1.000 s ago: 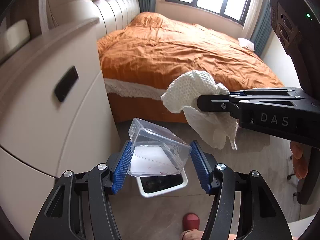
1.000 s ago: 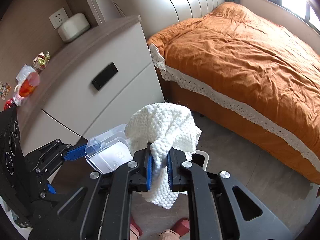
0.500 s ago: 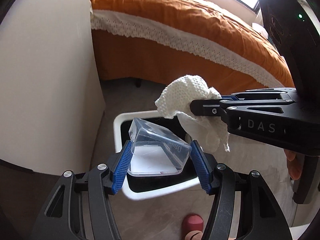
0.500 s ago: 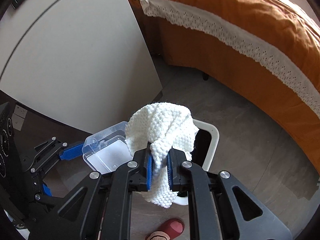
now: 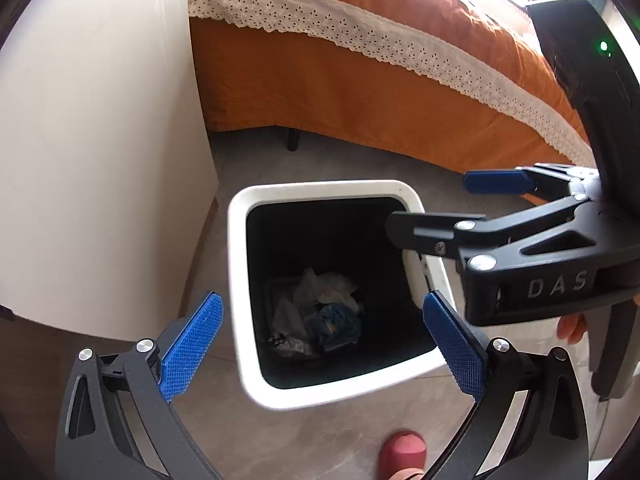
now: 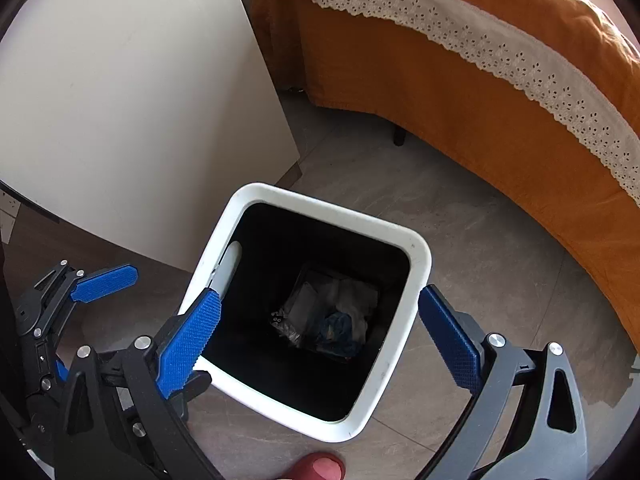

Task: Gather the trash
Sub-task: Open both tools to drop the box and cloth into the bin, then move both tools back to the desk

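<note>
Both hand-held grippers just spread, empty; bin contents murky, indistinct.

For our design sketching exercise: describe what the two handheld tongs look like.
Both the left tongs and right tongs have black skeletal linkage frames with silver rivets and blue textured pads. The right one shows white "DAS" lettering and a green light.
</note>
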`<state>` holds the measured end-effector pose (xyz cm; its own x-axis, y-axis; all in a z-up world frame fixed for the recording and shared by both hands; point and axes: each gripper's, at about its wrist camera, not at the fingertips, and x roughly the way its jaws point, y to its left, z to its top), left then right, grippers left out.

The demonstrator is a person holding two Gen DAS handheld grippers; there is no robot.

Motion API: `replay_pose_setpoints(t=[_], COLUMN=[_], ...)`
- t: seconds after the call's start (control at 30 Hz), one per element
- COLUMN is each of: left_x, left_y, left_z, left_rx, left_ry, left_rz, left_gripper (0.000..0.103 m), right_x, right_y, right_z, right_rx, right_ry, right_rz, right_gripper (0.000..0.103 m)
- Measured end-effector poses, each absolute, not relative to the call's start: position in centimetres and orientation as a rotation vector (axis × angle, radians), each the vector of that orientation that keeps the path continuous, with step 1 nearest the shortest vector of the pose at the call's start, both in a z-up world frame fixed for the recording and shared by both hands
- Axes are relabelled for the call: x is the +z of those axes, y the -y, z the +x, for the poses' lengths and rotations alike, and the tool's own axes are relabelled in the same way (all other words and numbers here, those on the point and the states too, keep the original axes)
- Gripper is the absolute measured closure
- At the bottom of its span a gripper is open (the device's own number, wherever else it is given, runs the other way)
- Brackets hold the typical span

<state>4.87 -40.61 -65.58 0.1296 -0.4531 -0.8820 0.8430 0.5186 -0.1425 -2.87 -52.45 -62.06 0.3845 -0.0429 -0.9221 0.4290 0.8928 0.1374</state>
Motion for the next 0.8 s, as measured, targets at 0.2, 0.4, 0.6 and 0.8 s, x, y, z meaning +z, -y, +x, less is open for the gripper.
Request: replay_pose_setpoints(t=[0.2,0.4,0.6,0.8], left_x=[-64.2,-60.5,-55.0,-48.3], left_y=[40.2,39.4,38.3,36.6], left_z=[5.1,5.7,5.8,5.5], left_rx=[-0.988,-0.962,-0.965,-0.968], left_ry=[-1.06,-1.017,-0.982,-0.937], left_rz=[0.452,0.444,0.41,0.372], left_gripper=[0.005,0.005,0.005,0.005], right_x=[-60.5,-57.3,-52.5,-45.5], right_y=[52.2,51.8,51.2,49.6], right_z=[-2.4,-2.1,-2.1,-2.5], right_rx=[-0.297,-0.299,-0.308,-0.318], right_ry=[-1.137,-1.115,-1.081,-1.025], right_rz=[0.37,0.372,0.389,0.365], right_gripper=[0.004,0.004,0.004,0.004])
